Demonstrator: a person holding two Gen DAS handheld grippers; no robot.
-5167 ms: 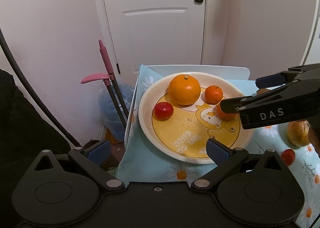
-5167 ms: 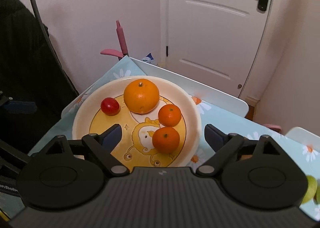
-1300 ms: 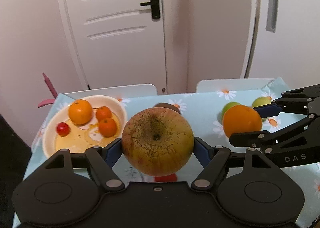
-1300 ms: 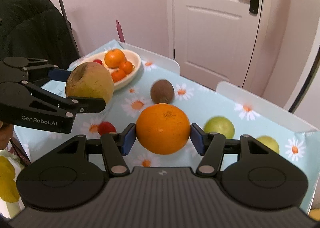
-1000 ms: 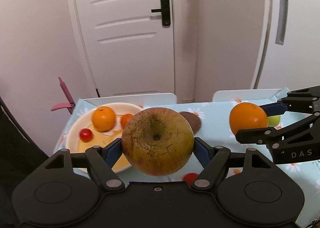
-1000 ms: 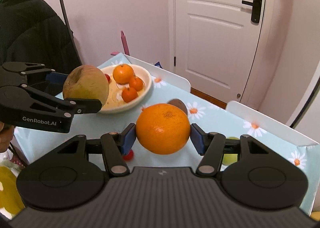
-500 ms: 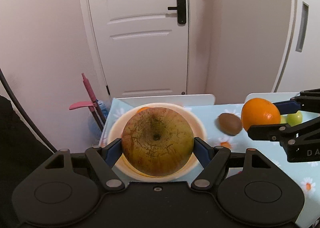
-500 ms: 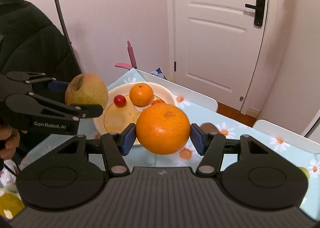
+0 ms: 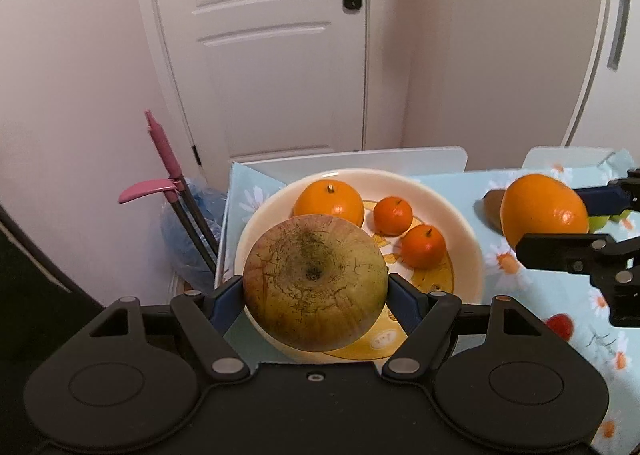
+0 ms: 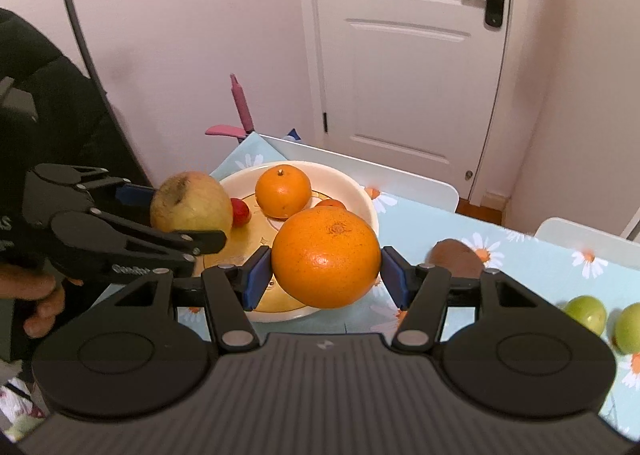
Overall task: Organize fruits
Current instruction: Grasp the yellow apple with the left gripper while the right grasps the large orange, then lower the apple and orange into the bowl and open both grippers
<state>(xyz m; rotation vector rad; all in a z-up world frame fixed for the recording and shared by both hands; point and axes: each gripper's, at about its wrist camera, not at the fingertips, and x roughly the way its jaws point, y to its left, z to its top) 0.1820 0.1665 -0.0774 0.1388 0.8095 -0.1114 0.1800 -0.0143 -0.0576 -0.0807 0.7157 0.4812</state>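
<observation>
My left gripper is shut on a large yellow-green apple and holds it above the near left part of the cream plate. The plate holds a big orange and two small tangerines. My right gripper is shut on a large orange just above the plate's near right rim. In the right wrist view the left gripper and the apple hang over the plate's left side, beside a small red fruit.
A kiwi lies on the daisy tablecloth right of the plate. Two green fruits sit further right. A small red fruit lies on the cloth. A pink-handled tool stands left of the table, by the door.
Both grippers have moved left with their fruit, closer to the plate. The apple now hangs lower over the plate's near left, the orange at its right rim.
</observation>
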